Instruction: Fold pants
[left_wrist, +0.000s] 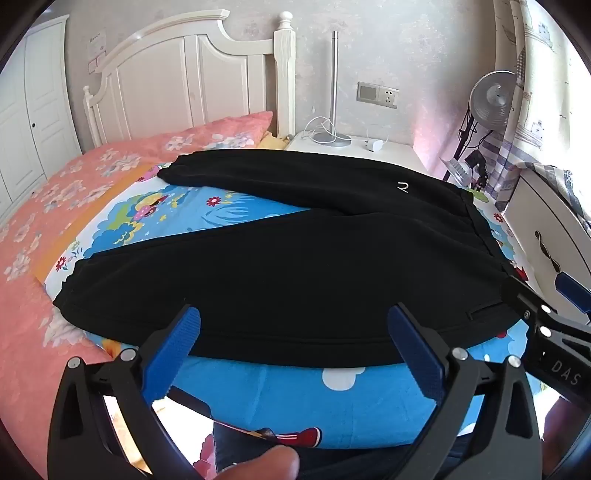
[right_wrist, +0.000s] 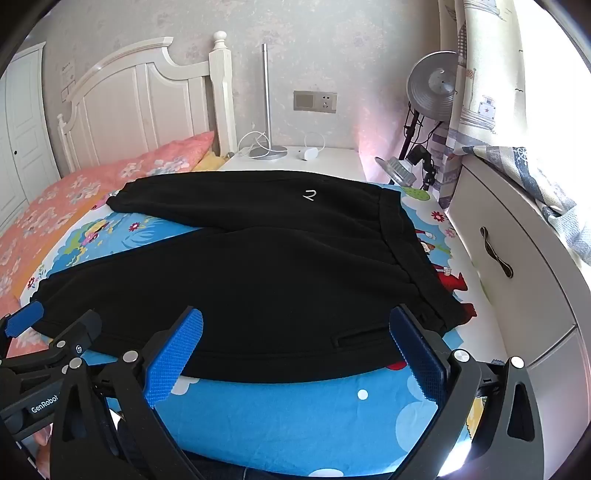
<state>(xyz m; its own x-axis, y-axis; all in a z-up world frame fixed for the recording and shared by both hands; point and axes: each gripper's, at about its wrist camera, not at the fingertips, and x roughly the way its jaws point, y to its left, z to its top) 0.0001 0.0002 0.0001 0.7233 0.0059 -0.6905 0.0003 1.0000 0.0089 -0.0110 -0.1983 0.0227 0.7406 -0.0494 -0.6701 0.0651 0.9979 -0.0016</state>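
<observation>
Black pants (left_wrist: 295, 266) lie flat on the blue cartoon sheet (left_wrist: 314, 398), legs spread toward the left, waistband at the right; they also show in the right wrist view (right_wrist: 266, 280). A small white logo (right_wrist: 309, 195) marks the far leg. My left gripper (left_wrist: 293, 334) is open and empty, just above the near edge of the near leg. My right gripper (right_wrist: 295, 334) is open and empty over the near edge by the hip pocket slit (right_wrist: 364, 338). The right gripper's body shows at the right in the left wrist view (left_wrist: 554, 325).
A pink floral quilt (left_wrist: 55, 206) covers the bed's left side, with a white headboard (left_wrist: 184, 74) behind. A white nightstand (right_wrist: 295, 162) holds a lamp base and charger. A white drawer cabinet (right_wrist: 517, 266) stands close at the right, under a curtain.
</observation>
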